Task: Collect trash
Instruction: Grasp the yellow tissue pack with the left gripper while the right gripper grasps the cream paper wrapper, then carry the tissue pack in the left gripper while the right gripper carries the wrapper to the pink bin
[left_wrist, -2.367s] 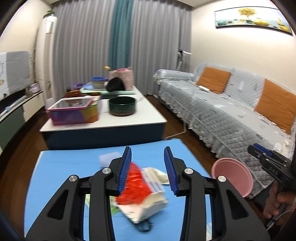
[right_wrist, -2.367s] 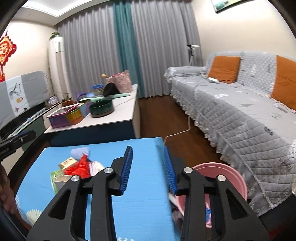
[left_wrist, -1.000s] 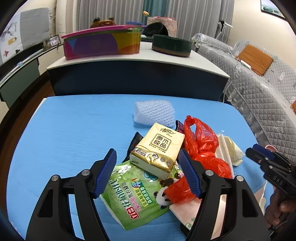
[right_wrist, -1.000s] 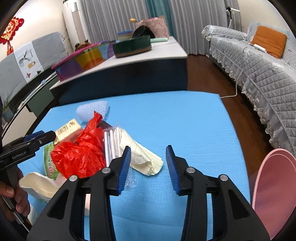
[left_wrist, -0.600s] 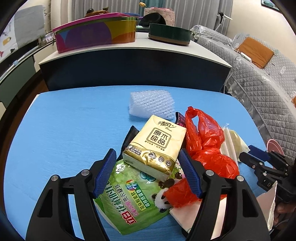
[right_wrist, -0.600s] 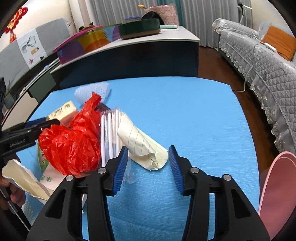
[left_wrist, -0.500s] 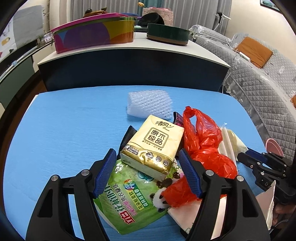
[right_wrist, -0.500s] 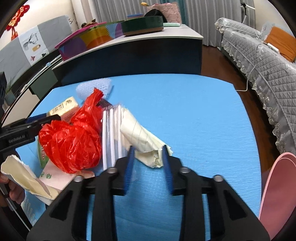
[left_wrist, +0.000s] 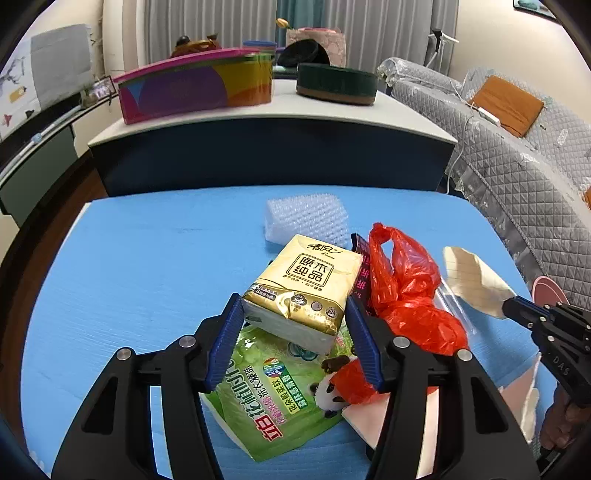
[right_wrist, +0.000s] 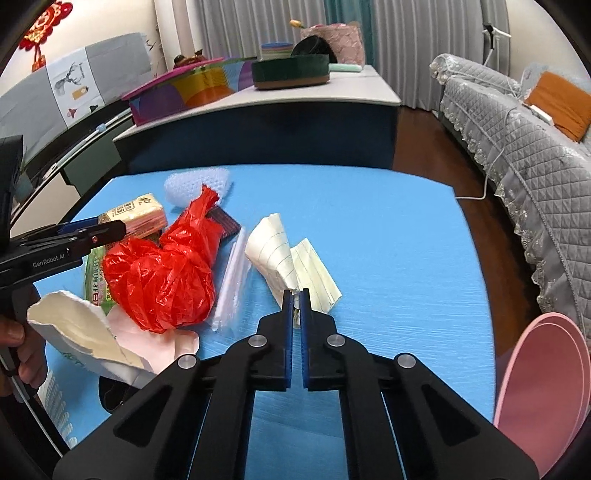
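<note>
Trash is piled on a blue table (left_wrist: 147, 258). My left gripper (left_wrist: 294, 308) has its jaws against both sides of a yellow tissue pack (left_wrist: 306, 286) that lies on a green packet (left_wrist: 266, 398). My right gripper (right_wrist: 296, 301) is shut on a crumpled sheet of lined paper (right_wrist: 284, 262), which also shows in the left wrist view (left_wrist: 474, 282). A red plastic bag (right_wrist: 162, 269) lies between them, also in the left wrist view (left_wrist: 406, 291). A bubble-wrap pad (left_wrist: 306, 219) lies behind the pack. A pink bin (right_wrist: 546, 376) stands off the table's right edge.
A clear bag of white straws (right_wrist: 232, 280) lies beside the red bag. Torn white and pink paper (right_wrist: 85, 339) lies at the front left. A low cabinet (left_wrist: 273, 147) with a colourful box (left_wrist: 195, 88) and a green bowl (left_wrist: 336, 83) stands behind. A grey sofa (right_wrist: 524, 147) is at right.
My right gripper has shut on the lined paper and the sheet is pulled up. My left gripper has narrowed from wide open onto the yellow tissue pack.
</note>
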